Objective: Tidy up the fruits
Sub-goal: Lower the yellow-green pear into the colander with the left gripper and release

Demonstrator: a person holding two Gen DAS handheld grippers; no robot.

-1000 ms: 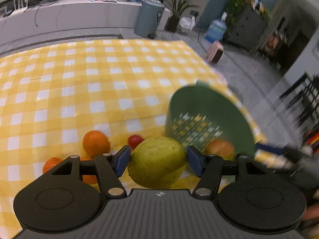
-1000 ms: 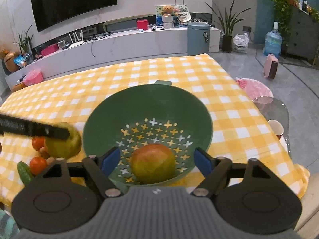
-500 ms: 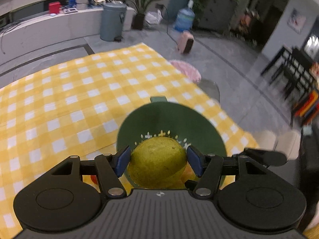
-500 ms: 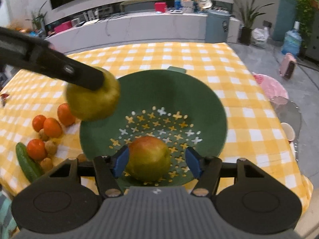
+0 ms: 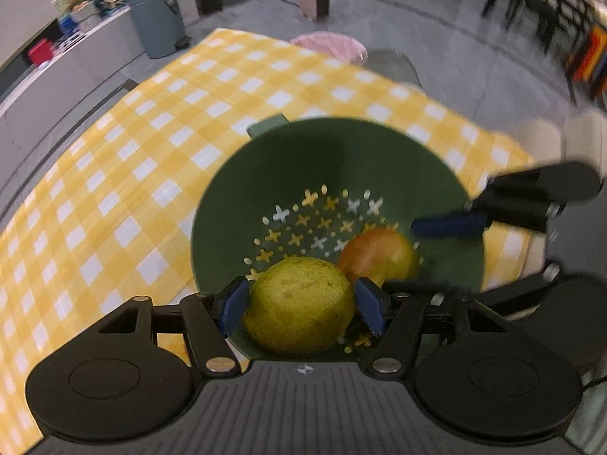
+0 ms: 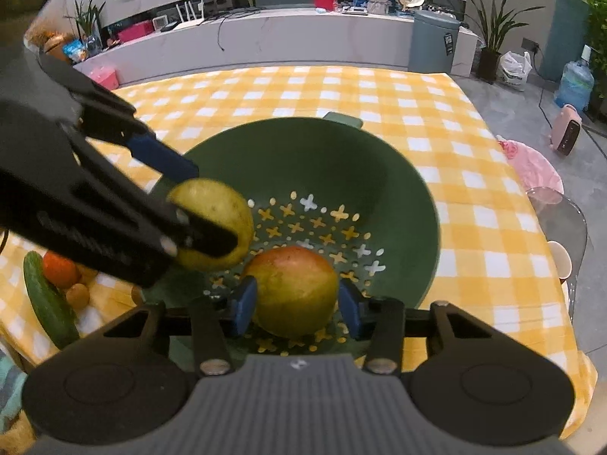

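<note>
Green plastic colander (image 6: 322, 159) with star-shaped holes sits on the yellow-and-white checked tablecloth (image 6: 436, 121) of the table, and both grippers reach into it. The left gripper (image 5: 299, 305) has its jaws clamped on a yellow-green pear (image 5: 299, 305), held over the near-left side of the bowl; from the right wrist view that pear (image 6: 216, 208) hangs above the perforated floor, partly hidden by the black finger across it. The right gripper (image 6: 296, 299) has its jaws closed around a red-and-yellow mango (image 6: 294, 290) low in the colander, just beside the pear; whether the mango rests on the bottom cannot be told. The left gripper's arm crosses the left rim of the colander and blocks the view of the cloth behind it. Left of the bowl on the cloth lie a cucumber (image 6: 47, 303), an orange (image 6: 60, 269) and a small brown fruit (image 6: 77, 294), close together. Beyond the table stand a grey bin (image 6: 432, 41), a pink stool (image 6: 531, 167) and a water jug (image 6: 574, 83).
</note>
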